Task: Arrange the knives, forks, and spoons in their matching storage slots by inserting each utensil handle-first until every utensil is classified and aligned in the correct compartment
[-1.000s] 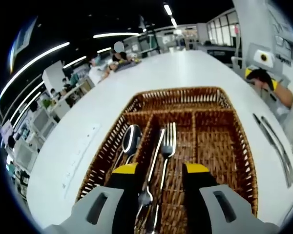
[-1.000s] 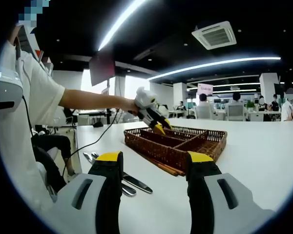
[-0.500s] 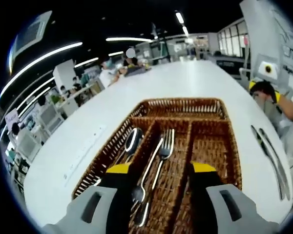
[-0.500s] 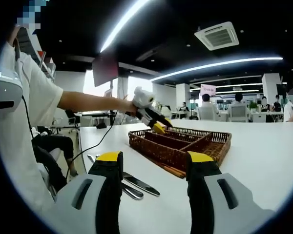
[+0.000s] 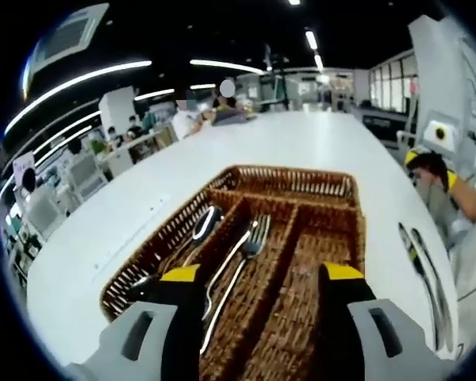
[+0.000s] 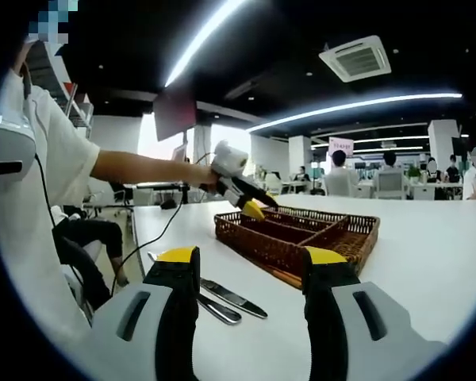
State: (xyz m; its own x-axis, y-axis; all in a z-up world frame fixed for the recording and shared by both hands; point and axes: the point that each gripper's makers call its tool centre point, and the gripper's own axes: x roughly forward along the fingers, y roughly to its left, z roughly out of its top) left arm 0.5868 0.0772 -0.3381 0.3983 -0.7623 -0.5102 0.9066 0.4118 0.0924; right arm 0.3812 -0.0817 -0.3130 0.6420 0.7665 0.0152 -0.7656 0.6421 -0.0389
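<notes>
A long white table [image 5: 317, 151] is seen past both tongs, and on it, right under and ahead of the left tongs [image 5: 259, 274], a brown woven basket [image 5: 297, 176] with long slots is set. In the slot ahead of the left jaw a spoon [image 5: 204, 225] is laid, and in the middle slot, between the two jaws, two forks [image 5: 250, 238] are laid side by side. The slot ahead of the right jaw looks bare. The left tongs are held wide open with nothing in them. To their right, on the bare table beside the basket, two knives [image 5: 423, 262] are laid. The same knives [image 6: 226, 295] are found just ahead of the right tongs [image 6: 250, 258], which are also held wide open and hold nothing. The knives are likely stiff, light, thin and slippery, so a hold across the thicker handle is judged best.
</notes>
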